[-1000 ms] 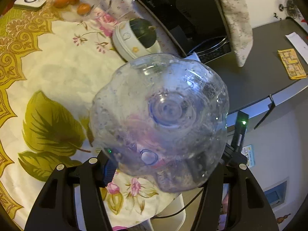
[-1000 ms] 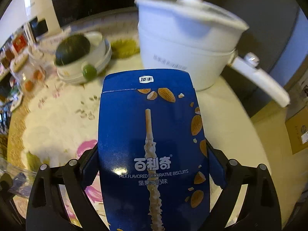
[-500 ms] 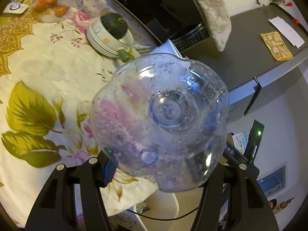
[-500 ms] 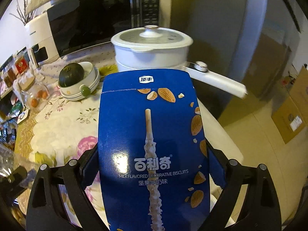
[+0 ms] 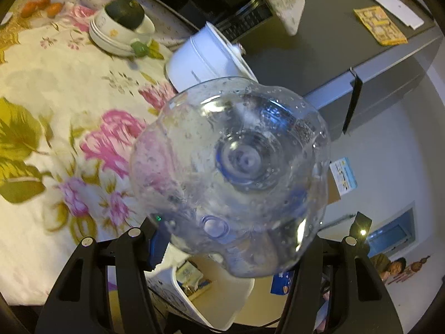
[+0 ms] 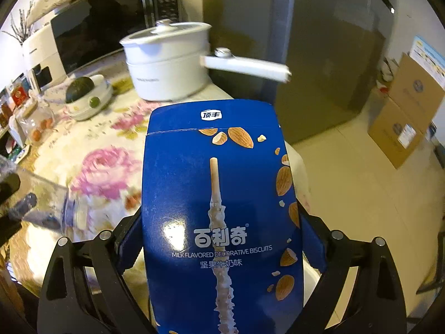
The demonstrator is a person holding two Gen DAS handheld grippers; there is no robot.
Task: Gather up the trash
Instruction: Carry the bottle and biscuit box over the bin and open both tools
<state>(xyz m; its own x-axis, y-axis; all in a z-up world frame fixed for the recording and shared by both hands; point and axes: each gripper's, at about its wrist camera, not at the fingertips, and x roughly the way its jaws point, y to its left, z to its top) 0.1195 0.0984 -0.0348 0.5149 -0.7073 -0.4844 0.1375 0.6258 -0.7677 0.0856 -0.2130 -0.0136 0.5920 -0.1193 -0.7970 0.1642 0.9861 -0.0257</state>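
My left gripper (image 5: 230, 239) is shut on a clear, crumpled plastic bottle (image 5: 230, 178), whose wet base faces the camera and fills the middle of the left wrist view. Below it, past the table edge, stands a white bin (image 5: 219, 303) with some rubbish inside. My right gripper (image 6: 219, 239) is shut on a blue biscuit box (image 6: 217, 208) printed with almonds and a coated stick. The box stands upright between the fingers and hides what lies behind it. At the left edge of the right wrist view the bottle (image 6: 41, 203) shows again, with the left gripper on it.
A floral tablecloth (image 5: 55, 117) covers the table. On it sit a white pot (image 6: 167, 66) with a long handle, stacked bowls (image 5: 122, 33) with a dark fruit, and a jar (image 6: 36, 119). A microwave (image 6: 111, 25), a grey fridge (image 6: 319, 55) and cardboard boxes (image 6: 406, 111) stand beyond.
Both grippers have swung toward the table's edge with their loads. The white pot has come into the left wrist view, and the bin now shows below the bottle. The floor and boxes appear on the right.
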